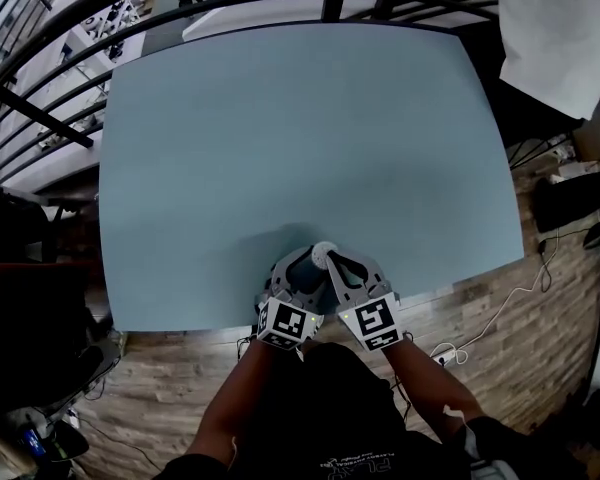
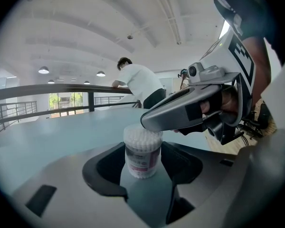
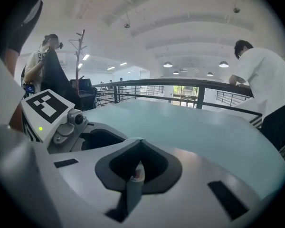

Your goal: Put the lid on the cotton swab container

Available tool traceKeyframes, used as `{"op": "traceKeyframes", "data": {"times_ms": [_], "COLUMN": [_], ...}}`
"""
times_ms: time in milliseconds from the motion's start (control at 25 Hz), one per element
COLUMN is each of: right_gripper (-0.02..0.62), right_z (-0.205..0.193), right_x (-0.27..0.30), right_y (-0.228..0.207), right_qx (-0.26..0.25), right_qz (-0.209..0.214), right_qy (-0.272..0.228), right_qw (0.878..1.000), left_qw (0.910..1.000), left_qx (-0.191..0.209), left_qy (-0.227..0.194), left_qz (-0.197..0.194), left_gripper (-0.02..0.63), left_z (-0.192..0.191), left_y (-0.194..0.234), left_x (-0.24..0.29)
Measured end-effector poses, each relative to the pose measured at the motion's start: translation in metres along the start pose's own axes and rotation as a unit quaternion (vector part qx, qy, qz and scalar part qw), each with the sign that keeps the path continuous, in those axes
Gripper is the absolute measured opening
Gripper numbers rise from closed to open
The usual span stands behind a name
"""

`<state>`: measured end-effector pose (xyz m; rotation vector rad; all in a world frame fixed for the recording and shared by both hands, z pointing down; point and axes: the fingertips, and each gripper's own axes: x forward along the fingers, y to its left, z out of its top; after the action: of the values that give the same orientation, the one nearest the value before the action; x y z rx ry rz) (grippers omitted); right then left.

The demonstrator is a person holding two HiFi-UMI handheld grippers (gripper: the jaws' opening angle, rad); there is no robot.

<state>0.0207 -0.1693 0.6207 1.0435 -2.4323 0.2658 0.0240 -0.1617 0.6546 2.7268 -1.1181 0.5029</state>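
The container (image 2: pixel 142 151) is seen standing on the table (image 1: pixel 300 138), close to the near edge, right between the two jaws of the left gripper (image 1: pixel 298 273). Those jaws are spread wide, and the container is not squeezed by them; a little gap is seen on each side. The right gripper (image 2: pixel 149 122) is held with its jaws closed together, and its tip is placed at the top edge of the container. White swabs (image 2: pixel 142 136) are seen packed at the top of the container. A lid cannot be made out for sure: it may be a clear one that is laid on top and is being pushed down, or it may not be on yet. No loose lid is seen anywhere on the table, and nothing is clearly seen pinched in the right gripper. So the job is thought to be near its end, with the lid likely set on and only the last push left. After that, both grippers would need to be taken away.
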Motion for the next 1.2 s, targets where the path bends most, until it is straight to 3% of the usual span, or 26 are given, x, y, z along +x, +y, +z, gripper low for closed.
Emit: {"op": "traceKeyframes", "data": {"times_ms": [240, 720, 960, 1200], "right_gripper": [0.018, 0.018, 0.018, 0.018], "right_z": [-0.002, -0.004, 0.016, 0.047], "right_x": [0.003, 0.005, -0.002, -0.025], "right_y": [-0.001, -0.001, -0.001, 0.002], "right_qx": [-0.010, -0.008, 0.019, 0.014], "right_qz": [-0.007, -0.004, 0.003, -0.004], "right_qy": [0.024, 0.021, -0.029, -0.063], "right_qw": [1.000, 1.000, 0.999, 0.998], "left_qw": [0.9999, 0.9997, 0.9989, 0.9989], "left_qx": [-0.004, -0.013, -0.027, -0.042], "left_qy": [0.009, 0.019, 0.034, 0.021], "left_qz": [-0.002, -0.011, -0.018, 0.007], "left_gripper": [0.250, 0.250, 0.250, 0.250], "left_z": [-0.003, -0.014, -0.016, 0.002], "left_y": [0.001, 0.002, -0.002, 0.005], "left_x": [0.002, -0.012, -0.023, -0.050]}}
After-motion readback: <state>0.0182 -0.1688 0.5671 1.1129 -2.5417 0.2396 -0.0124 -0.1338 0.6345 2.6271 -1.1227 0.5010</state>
